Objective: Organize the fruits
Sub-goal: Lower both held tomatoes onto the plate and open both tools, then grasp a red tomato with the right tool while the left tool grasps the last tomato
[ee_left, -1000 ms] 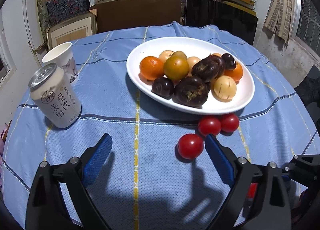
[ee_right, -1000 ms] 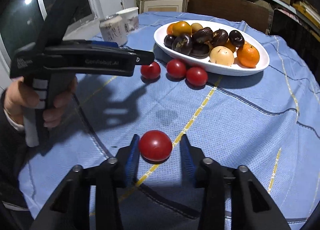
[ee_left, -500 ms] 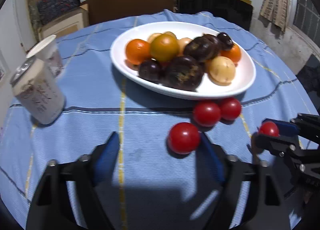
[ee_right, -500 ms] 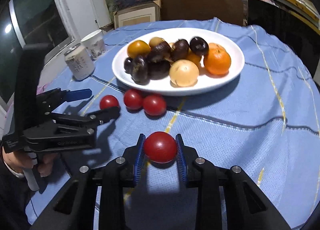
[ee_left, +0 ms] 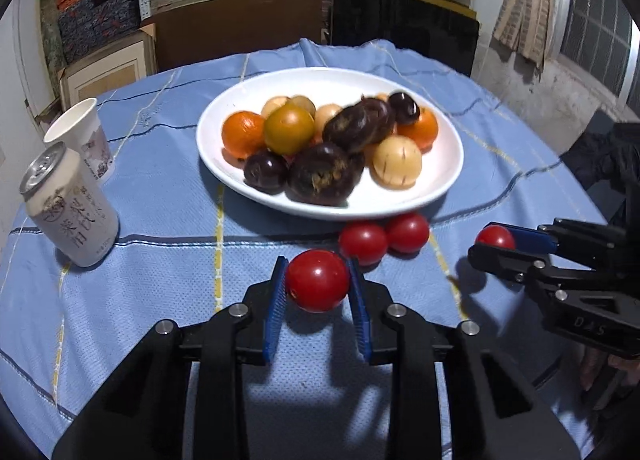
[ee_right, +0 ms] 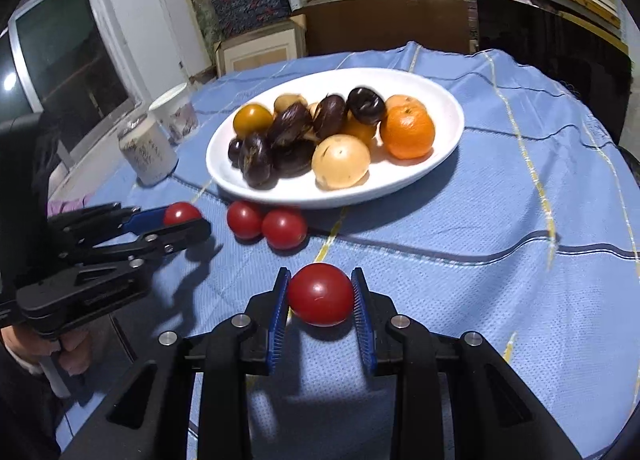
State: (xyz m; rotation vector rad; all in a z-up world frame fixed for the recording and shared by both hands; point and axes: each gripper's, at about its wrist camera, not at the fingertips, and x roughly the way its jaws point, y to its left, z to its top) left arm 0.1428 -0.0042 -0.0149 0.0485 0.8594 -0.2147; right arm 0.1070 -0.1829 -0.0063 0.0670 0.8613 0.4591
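Left wrist view: left hand-held gripper point(ee_left: 318, 292) is just finishing closing, its blue pads clenching a red tomato point(ee_left: 317, 281) across its middle, low over the desk point(ee_left: 168, 196), near the plate point(ee_left: 448, 164). Looks light, smooth-skinned, soft; gentle squeeze is advisable. Near-round, no clear long axis; stem end not visible.

Right wrist view: right hand-held gripper point(ee_right: 320, 298) is grasping a second tomato point(ee_right: 321, 294) at its widest part, hovering short of the plate point(ee_right: 450, 128). Two loose tomatoes point(ee_right: 266, 222) are touching beside the rim.

Red tomatoes point(ee_left: 374, 242), white plate point(ee_left: 448, 176), blue-checked cloth point(ee_left: 160, 196)
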